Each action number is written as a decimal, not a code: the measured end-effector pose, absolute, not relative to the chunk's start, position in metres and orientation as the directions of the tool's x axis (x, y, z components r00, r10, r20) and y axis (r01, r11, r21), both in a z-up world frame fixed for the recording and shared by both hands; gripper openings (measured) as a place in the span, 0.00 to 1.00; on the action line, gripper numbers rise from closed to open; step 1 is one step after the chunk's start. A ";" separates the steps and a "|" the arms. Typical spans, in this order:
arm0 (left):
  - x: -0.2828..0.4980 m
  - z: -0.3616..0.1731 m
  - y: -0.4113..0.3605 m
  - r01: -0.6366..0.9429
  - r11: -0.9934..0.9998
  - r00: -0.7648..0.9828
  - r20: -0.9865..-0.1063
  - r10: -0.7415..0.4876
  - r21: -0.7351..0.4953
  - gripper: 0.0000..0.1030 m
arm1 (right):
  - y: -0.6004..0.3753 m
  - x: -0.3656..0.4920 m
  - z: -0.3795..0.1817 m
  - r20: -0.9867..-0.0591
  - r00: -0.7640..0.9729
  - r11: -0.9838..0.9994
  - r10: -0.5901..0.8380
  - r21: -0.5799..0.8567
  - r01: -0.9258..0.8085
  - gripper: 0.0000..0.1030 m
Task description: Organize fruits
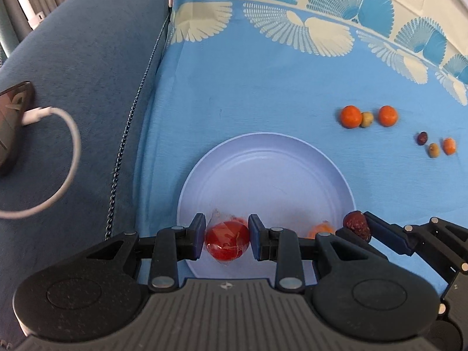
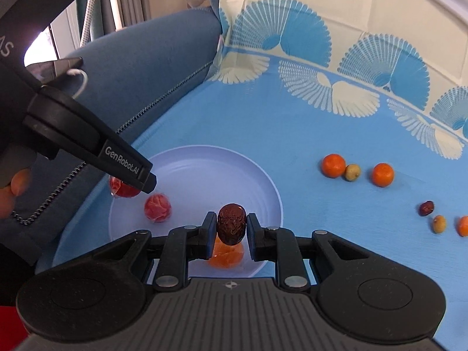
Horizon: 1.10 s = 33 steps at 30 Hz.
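Observation:
A pale blue plate [image 1: 263,175] [image 2: 204,172] lies on the blue cloth. My left gripper [image 1: 226,239] is shut on a red wrapped fruit [image 1: 227,241] over the plate's near left rim; it shows in the right wrist view [image 2: 124,188]. My right gripper [image 2: 231,228] is shut on a wrinkled dark red date [image 2: 231,223] [image 1: 356,224] above the plate's near edge. A second red wrapped fruit [image 2: 158,207] and an orange wrapped fruit [image 2: 228,256] [image 1: 320,231] lie in the plate.
On the cloth to the right lie two tangerines [image 1: 351,116] [image 1: 387,115], a green fruit [image 1: 366,119] between them, another date [image 1: 422,138], a second green fruit [image 1: 433,150] and a small orange fruit [image 1: 449,145]. A blue cushion [image 1: 87,87] with a phone [image 1: 11,122] and white cable lies left.

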<state>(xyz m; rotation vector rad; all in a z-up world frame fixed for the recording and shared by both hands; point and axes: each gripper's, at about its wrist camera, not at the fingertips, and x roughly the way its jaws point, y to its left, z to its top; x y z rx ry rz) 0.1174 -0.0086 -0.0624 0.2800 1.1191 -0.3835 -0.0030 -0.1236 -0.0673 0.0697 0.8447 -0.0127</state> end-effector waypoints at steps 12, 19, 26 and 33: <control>0.128 -0.060 -0.011 0.428 0.904 0.458 -0.868 -0.191 0.027 1.00 | -0.128 0.021 -0.075 -0.776 0.630 0.997 0.034 0.070 0.032 0.61; 0.088 -0.042 0.004 0.427 0.904 0.438 -0.881 -0.177 0.031 1.00 | -0.127 -0.024 -0.052 -0.788 0.616 0.998 -0.010 0.031 0.055 0.92; 0.030 -0.024 0.033 0.362 0.929 0.442 -0.891 -0.104 0.071 1.00 | -0.116 -0.085 -0.023 -0.792 0.610 0.993 -0.024 0.054 0.108 0.94; -0.011 -0.004 0.052 0.356 0.931 0.486 -0.867 -0.111 0.081 1.00 | -0.106 -0.128 0.005 -0.732 0.678 0.988 -0.068 0.044 0.147 0.96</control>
